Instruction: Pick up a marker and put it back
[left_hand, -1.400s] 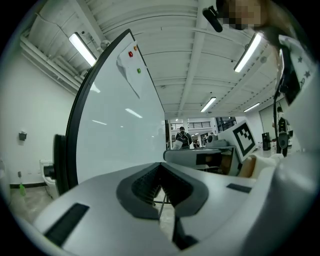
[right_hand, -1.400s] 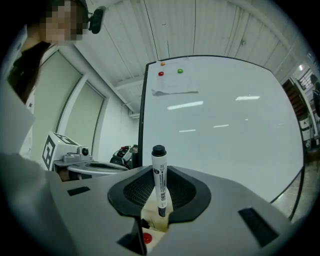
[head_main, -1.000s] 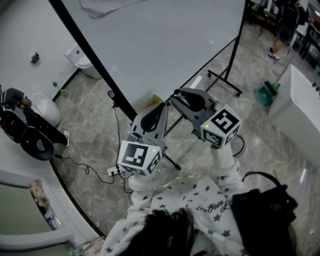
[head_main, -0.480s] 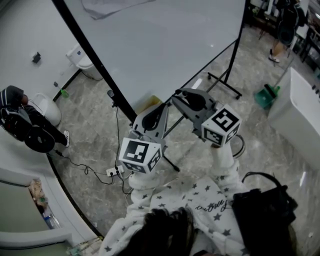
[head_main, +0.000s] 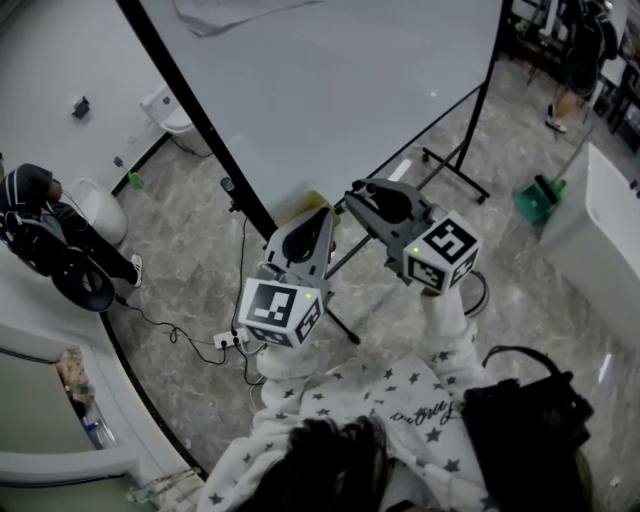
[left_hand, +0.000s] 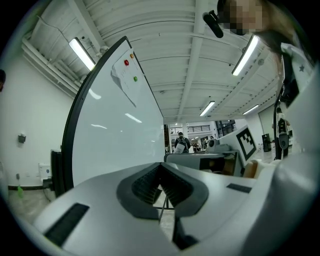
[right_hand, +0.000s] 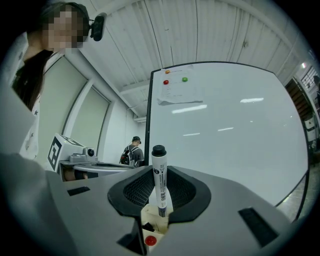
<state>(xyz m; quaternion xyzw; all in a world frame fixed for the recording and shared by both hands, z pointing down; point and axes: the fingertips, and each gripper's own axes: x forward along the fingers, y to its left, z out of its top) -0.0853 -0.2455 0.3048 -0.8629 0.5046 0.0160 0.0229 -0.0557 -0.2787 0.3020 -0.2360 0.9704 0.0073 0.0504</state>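
Note:
A white marker (right_hand: 159, 176) with a black cap stands upright between the pads of my right gripper (right_hand: 160, 194), which is shut on its lower body. Below it sits a cream holder (right_hand: 151, 227) with a red item inside. In the head view the right gripper (head_main: 358, 196) and the left gripper (head_main: 322, 214) are held side by side in front of the whiteboard's (head_main: 330, 90) lower edge, and the marker itself is hidden there. My left gripper (left_hand: 160, 176) has its pads together at the tips with nothing between them.
The whiteboard's wheeled stand (head_main: 455, 170) spreads over the marble floor. A power strip with cables (head_main: 228, 342) lies at lower left. A person (head_main: 45, 235) crouches at far left. A green dustpan (head_main: 535, 195), a white table (head_main: 600, 230) and a black bag (head_main: 520, 420) are at right.
The head view has shifted slightly. Both grippers keep their places and the marker stays in the right one.

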